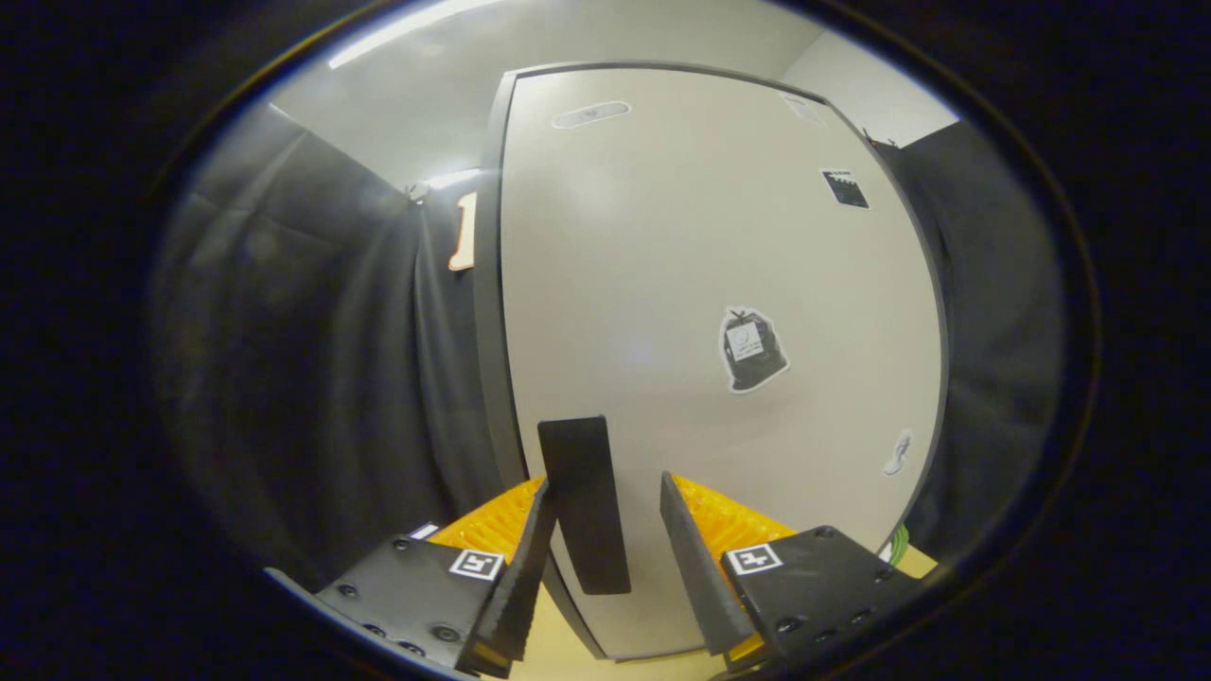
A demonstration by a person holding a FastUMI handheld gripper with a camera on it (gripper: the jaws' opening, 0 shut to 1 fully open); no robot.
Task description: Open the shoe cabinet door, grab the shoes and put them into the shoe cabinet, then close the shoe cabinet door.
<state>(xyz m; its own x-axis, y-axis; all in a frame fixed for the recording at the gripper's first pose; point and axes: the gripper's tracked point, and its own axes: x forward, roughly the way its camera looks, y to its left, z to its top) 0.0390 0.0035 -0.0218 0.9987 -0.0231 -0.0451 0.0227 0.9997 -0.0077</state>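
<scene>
The gripper [605, 530] stands open around the dark handle [584, 501] of the closed cabinet door [700, 284], holding nothing; stickers at two o'clock stay unreadable.

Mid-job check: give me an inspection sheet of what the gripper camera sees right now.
Surface: pale floor under the cabinet.
Job's things: shoe cabinet door shut; its dark handle sits between the jaws, left jaw close beside it, right jaw apart.
Clutter: stickers on the door.
Grippers: gripper open around the handle, not clamped.
Cables: a green cable by the cabinet's lower right corner.
Surroundings: black cloth wall on both sides.
</scene>
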